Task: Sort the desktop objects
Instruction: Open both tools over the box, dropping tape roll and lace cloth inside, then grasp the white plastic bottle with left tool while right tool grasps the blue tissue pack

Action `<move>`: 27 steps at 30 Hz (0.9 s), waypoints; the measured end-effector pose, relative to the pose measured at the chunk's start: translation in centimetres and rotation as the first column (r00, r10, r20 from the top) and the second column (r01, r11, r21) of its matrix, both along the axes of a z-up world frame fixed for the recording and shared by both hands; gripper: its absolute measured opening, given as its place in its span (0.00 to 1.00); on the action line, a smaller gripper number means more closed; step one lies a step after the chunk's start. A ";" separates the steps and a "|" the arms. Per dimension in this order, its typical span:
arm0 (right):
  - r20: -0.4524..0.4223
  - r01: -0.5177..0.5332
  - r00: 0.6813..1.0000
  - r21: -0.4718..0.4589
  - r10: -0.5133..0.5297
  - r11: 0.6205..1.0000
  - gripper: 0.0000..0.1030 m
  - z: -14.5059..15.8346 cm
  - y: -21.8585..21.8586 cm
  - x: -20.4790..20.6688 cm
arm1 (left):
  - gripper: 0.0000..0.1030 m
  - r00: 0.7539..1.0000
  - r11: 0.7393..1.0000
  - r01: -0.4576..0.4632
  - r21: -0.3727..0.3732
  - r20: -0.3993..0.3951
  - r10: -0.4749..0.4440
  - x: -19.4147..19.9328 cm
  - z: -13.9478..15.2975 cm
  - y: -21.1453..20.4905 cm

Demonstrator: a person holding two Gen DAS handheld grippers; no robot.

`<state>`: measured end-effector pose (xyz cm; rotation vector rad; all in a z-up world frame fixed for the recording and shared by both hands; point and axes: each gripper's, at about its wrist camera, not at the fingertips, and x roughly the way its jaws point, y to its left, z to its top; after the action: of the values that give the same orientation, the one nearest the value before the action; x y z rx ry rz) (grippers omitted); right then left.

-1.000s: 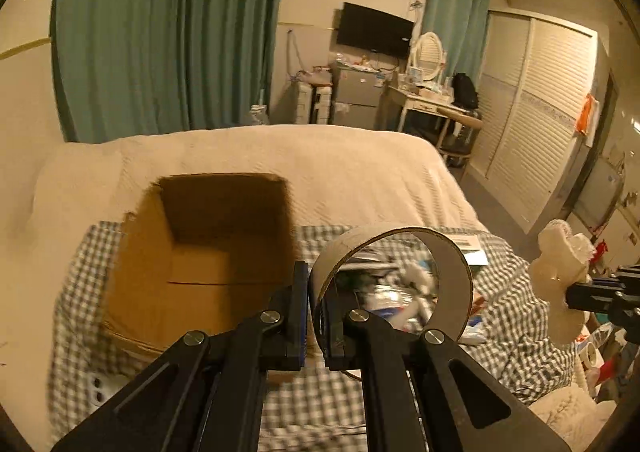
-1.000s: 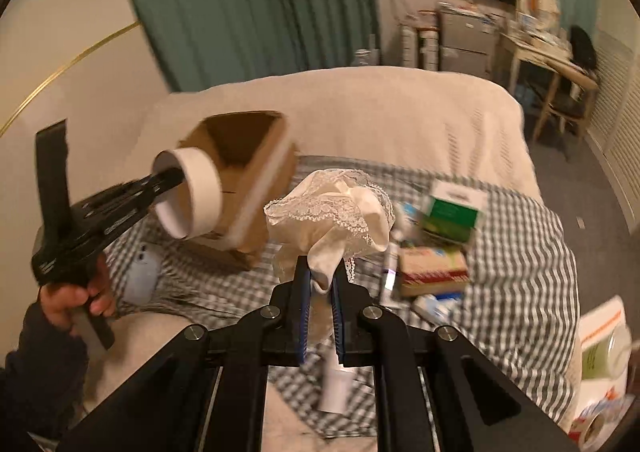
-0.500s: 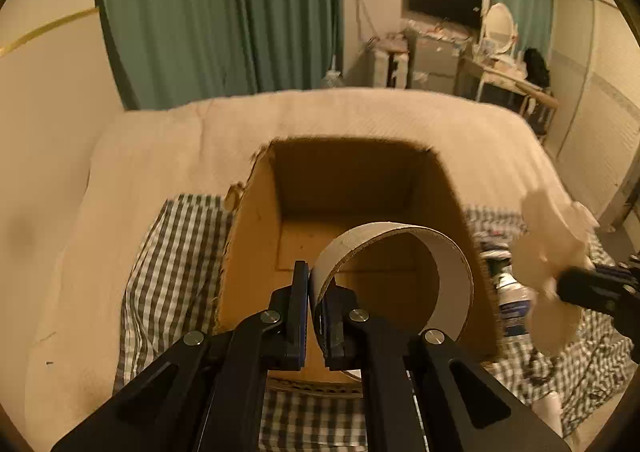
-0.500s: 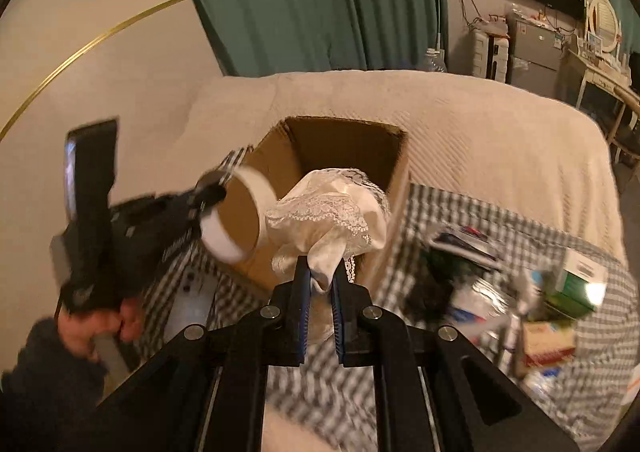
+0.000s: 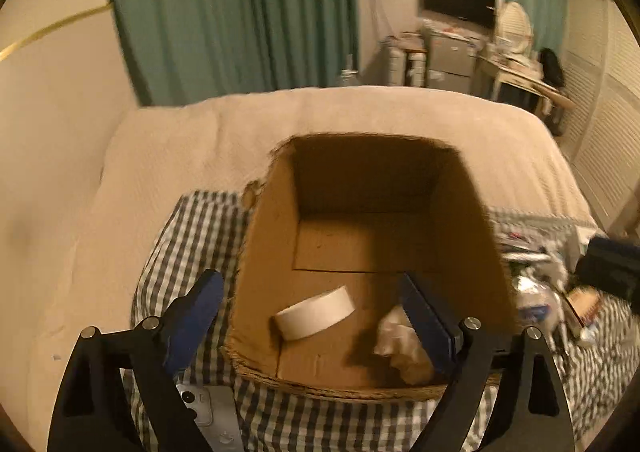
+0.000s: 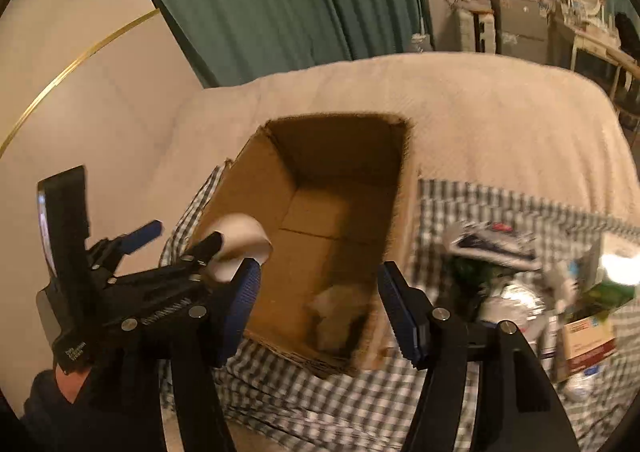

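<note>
An open cardboard box (image 5: 264, 252) (image 6: 404, 211) stands on a checked cloth. Inside it a white tape roll (image 5: 316, 318) lies tilted near the front wall, and a crumpled white lace cloth (image 5: 400, 348) (image 6: 332, 312) sits beside it. My left gripper (image 5: 307, 278) hangs over the box's near edge, its jaws opening wide with nothing between the pads. In the right wrist view the tape roll (image 6: 240, 240) shows just off the left gripper (image 6: 184, 236), at the box's left wall. The jaws of my right gripper (image 6: 320, 272) are opening above the cloth, which lies loose below them.
The checked cloth (image 5: 192, 236) covers part of a cream blanket (image 5: 168, 155). Several small boxes, bottles and packets (image 6: 520, 284) are heaped right of the box. A phone (image 5: 204, 408) lies under the left gripper. A person's hand (image 6: 68, 384) holds that gripper.
Both grippers came over the box and opened. The tape roll left the left gripper and the lace cloth left the right one; both now lie in the box.
</note>
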<state>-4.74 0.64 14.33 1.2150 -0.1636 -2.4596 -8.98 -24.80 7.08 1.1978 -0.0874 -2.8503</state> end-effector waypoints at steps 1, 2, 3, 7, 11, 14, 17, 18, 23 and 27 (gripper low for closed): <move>-0.013 0.007 1.000 0.025 -0.006 1.000 0.59 0.7 0.4 0.4 | 0.90 1.000 1.000 0.010 -0.012 -0.001 -0.010 0.4 0.6 0.5; -0.027 0.017 1.000 0.051 -0.016 0.999 0.59 1.5 1.1 1.0 | 0.90 1.000 1.000 0.016 -0.022 -0.006 -0.016 1.0 1.3 1.1; -0.036 0.023 0.999 0.065 -0.021 0.998 0.59 2.4 2.0 1.5 | 0.90 1.000 0.999 0.027 -0.018 -0.014 -0.028 1.3 1.9 1.5; -0.080 0.069 0.995 0.131 -0.059 0.989 0.59 6.3 5.9 4.3 | 0.95 0.994 0.994 0.098 0.048 -0.052 -0.096 3.7 4.7 4.3; -0.121 0.127 0.987 0.217 -0.102 0.968 0.59 9.5 9.7 7.4 | 0.97 0.984 0.979 0.166 0.118 -0.088 -0.157 6.2 7.1 7.9; -0.132 0.165 0.982 0.226 -0.138 0.960 0.59 11.0 12.7 10.2 | 0.99 0.978 0.968 0.205 0.144 -0.078 -0.196 7.8 7.8 11.3; -0.162 0.197 0.973 0.229 -0.162 0.953 0.59 11.6 15.4 12.9 | 1.00 0.976 0.963 0.217 0.162 -0.056 -0.210 9.5 7.2 15.1; -0.173 0.209 0.970 0.223 -0.172 0.952 0.59 11.5 16.3 13.6 | 1.00 0.975 0.960 0.221 0.170 -0.040 -0.217 10.3 6.3 16.6; -0.193 0.280 0.950 0.171 -0.247 0.945 0.59 7.7 20.4 15.7 | 1.00 0.975 0.956 0.202 0.212 0.054 -0.218 12.5 0.4 21.7; -0.121 0.300 0.952 0.204 -0.280 0.932 0.59 2.8 22.8 17.0 | 1.00 0.967 0.956 0.170 0.241 0.144 -0.209 14.1 -6.0 25.0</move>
<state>12.26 23.48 17.17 1.2404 -0.0482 -2.8489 5.14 0.23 1.07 1.5545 0.1286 -2.9810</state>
